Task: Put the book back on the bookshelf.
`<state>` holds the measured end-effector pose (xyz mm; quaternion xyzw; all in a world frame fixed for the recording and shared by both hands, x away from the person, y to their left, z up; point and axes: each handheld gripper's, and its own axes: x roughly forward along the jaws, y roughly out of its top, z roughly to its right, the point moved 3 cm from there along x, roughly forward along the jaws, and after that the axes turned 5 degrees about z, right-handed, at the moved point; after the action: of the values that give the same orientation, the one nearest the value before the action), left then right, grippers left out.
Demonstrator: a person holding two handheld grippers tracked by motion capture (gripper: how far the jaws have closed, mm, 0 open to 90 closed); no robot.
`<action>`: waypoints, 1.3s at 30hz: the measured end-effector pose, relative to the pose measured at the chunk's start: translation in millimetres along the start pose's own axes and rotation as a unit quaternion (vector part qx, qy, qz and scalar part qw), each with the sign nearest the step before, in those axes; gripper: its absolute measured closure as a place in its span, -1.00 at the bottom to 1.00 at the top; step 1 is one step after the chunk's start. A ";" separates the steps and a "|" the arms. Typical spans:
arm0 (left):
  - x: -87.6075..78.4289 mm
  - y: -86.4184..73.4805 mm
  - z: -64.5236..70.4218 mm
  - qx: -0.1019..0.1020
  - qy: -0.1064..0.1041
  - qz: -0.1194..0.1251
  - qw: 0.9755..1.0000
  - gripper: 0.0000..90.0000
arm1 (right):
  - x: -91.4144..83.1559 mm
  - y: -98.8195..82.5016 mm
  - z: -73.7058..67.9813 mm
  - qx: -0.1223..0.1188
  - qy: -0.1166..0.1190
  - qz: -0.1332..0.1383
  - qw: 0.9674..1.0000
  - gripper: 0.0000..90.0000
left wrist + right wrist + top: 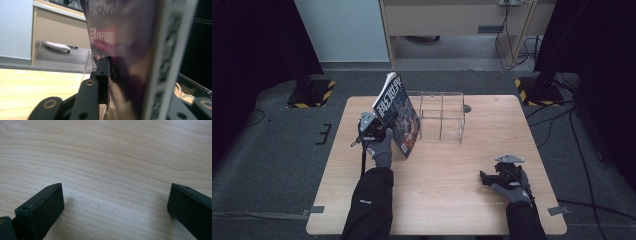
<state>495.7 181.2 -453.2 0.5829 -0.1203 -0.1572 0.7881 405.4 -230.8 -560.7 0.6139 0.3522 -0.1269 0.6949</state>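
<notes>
Now your left tongs (379,131) grip a thick magazine (396,116), jaws on either side of it, holding it upright and tilted with its lower edge on the table (447,170), just left of a clear acrylic rack (441,116) of divided slots. Your right tongs (492,177) rest well apart near the table's front right, jaws spread wide over bare wood, holding nothing. Judging by the scene, the magazine is lifted and standing but not yet in a slot; sliding it into the rack remains.
</notes>
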 end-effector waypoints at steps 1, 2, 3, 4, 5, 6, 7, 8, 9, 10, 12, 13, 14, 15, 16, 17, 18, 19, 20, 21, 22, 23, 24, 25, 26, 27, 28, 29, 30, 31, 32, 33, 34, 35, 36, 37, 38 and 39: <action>-1.6 0.7 0.2 0.002 -0.001 0.000 1.000 0.51 | 0.0 0.0 -0.1 0.001 -0.001 0.000 1.000 -0.98; -2.8 1.2 0.5 0.005 -0.003 -0.003 1.000 0.45 | 0.1 0.0 0.0 0.000 -0.001 0.001 1.000 -0.98; -4.0 1.8 1.0 0.011 -0.002 -0.006 1.000 0.36 | 0.0 0.0 0.0 0.000 -0.001 0.001 1.000 -0.98; -5.0 2.3 1.1 0.015 -0.003 -0.009 1.000 0.27 | 0.0 0.0 0.0 0.000 -0.001 0.001 1.000 -0.98; -6.4 2.9 1.2 0.016 -0.006 -0.013 1.000 0.16 | 0.1 0.0 0.0 0.000 -0.001 0.001 1.000 -0.98; -8.1 3.7 1.5 0.019 -0.007 -0.014 1.000 0.09 | 0.0 0.0 0.0 0.000 -0.002 0.001 1.000 -0.98; -9.6 4.8 2.0 0.025 -0.009 -0.015 1.000 0.02 | 0.0 0.0 0.0 0.000 -0.001 0.001 1.000 -0.98; -10.8 5.7 2.6 0.028 -0.012 -0.019 0.999 -0.06 | 0.0 0.0 0.0 0.000 -0.001 0.001 1.000 -0.98; -12.1 6.9 3.2 0.035 -0.014 -0.022 0.999 -0.12 | 0.1 0.0 0.0 0.000 -0.001 0.001 1.000 -0.98; -13.7 8.1 3.9 0.040 -0.015 -0.024 0.999 -0.19 | 0.1 0.0 0.0 0.001 -0.001 0.001 1.000 -0.98; -18.1 10.9 4.0 0.052 -0.015 -0.031 0.998 -0.25 | 0.0 0.0 0.0 0.001 -0.002 0.001 1.000 -0.98; -20.5 12.0 3.1 0.056 -0.015 -0.035 0.998 -0.35 | 0.0 0.0 0.0 0.000 -0.002 0.001 1.000 -0.98; -22.7 13.1 2.1 0.057 -0.015 -0.038 0.998 -0.37 | 0.0 -0.1 -0.1 0.001 -0.002 0.001 1.000 -0.98; -25.0 14.4 0.3 0.056 -0.011 -0.041 0.998 -0.40 | 0.1 -0.1 -0.2 0.002 -0.003 0.001 1.000 -0.98; -26.5 15.7 -1.1 0.053 -0.009 -0.041 0.998 -0.42 | 0.0 -0.1 -0.2 0.003 -0.003 0.001 1.000 -0.98; -29.2 18.3 -3.0 0.054 -0.007 -0.042 0.998 -0.42 | 0.1 -0.1 -0.2 0.002 -0.003 0.002 1.000 -0.98; -31.4 20.7 -3.9 0.059 -0.007 -0.043 0.997 -0.44 | 0.0 -0.2 -0.2 0.002 -0.003 0.002 1.000 -0.98; -34.5 23.2 -4.5 0.069 -0.007 -0.047 0.997 -0.44 | -0.3 -0.4 -0.1 0.001 -0.003 0.001 1.000 -0.98; -37.8 25.6 -4.6 0.080 -0.009 -0.048 0.996 -0.45 | -0.3 -0.4 -0.1 0.001 -0.003 0.001 1.000 -0.98; -42.2 27.8 -4.9 0.092 -0.012 -0.053 0.994 -0.47 | -0.3 -0.3 -0.2 0.002 -0.003 0.001 1.000 -0.98; -46.8 29.7 -5.5 0.101 -0.014 -0.057 0.993 -0.48 | -0.3 -0.3 -0.2 0.002 -0.003 0.001 1.000 -0.98; -51.2 31.3 -6.3 0.104 -0.017 -0.060 0.993 -0.49 | -0.1 -0.2 -0.2 0.002 -0.003 0.002 1.000 -0.98; -54.6 32.4 -7.0 0.104 -0.020 -0.062 0.992 -0.50 | -0.1 -0.2 -0.2 0.002 -0.003 0.002 1.000 -0.98; -59.7 34.0 -8.1 0.103 -0.024 -0.064 0.992 -0.50 | -0.1 -0.2 -0.2 0.002 -0.003 0.002 1.000 -0.98; -63.3 35.0 -9.1 0.101 -0.028 -0.066 0.992 -0.50 | -0.2 -0.3 -0.1 0.001 -0.002 0.001 1.000 -0.98; -65.9 35.6 -9.8 0.099 -0.031 -0.069 0.992 -0.50 | -0.2 -0.3 0.0 0.001 -0.002 0.001 1.000 -0.98; -70.0 36.5 -10.7 0.101 -0.035 -0.074 0.991 -0.50 | -0.2 -0.3 -0.1 0.001 -0.002 0.001 1.000 -0.98; -73.1 36.8 -11.1 0.104 -0.036 -0.081 0.991 -0.51 | -0.1 -0.2 -0.2 0.002 -0.003 0.002 1.000 -0.98; -76.5 36.6 -11.4 0.108 -0.036 -0.088 0.990 -0.51 | -0.1 -0.2 -0.1 0.002 -0.003 0.002 1.000 -0.98; -80.0 35.9 -11.6 0.112 -0.040 -0.094 0.988 -0.52 | -0.2 -0.3 0.0 0.001 -0.002 0.001 1.000 -0.98; -83.5 34.6 -11.8 0.113 -0.044 -0.099 0.988 -0.52 | -0.2 -0.3 0.0 0.001 -0.002 0.001 1.000 -0.98; -87.0 32.6 -12.4 0.114 -0.043 -0.106 0.987 -0.52 | -0.2 -0.3 0.0 0.001 -0.002 0.001 1.000 -0.98; -90.4 30.0 -13.4 0.113 -0.044 -0.110 0.986 -0.53 | -0.2 -0.3 0.0 0.001 -0.002 0.001 1.000 -0.98; -93.8 26.8 -14.7 0.112 -0.046 -0.117 0.986 -0.53 | -0.2 -0.3 0.0 0.001 -0.002 0.001 1.000 -0.98; -97.1 22.8 -16.4 0.113 -0.045 -0.126 0.985 -0.53 | -0.2 -0.3 0.1 0.001 -0.002 0.001 1.000 -0.98; -100.5 18.4 -18.6 0.116 -0.043 -0.134 0.983 -0.53 | -0.2 -0.3 0.1 0.001 -0.002 0.001 1.000 -0.98; -103.9 13.5 -21.0 0.117 -0.042 -0.143 0.982 -0.53 | -0.2 -0.3 0.1 0.001 -0.002 0.001 1.000 -0.98; -107.5 8.7 -24.0 0.118 -0.038 -0.151 0.981 -0.53 | -0.2 -0.2 0.5 -0.002 -0.001 0.002 1.000 -0.98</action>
<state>406.5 246.4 -452.6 0.6768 -0.0786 -0.2812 0.6758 405.3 -231.4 -560.8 0.6133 0.3505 -0.1258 0.6966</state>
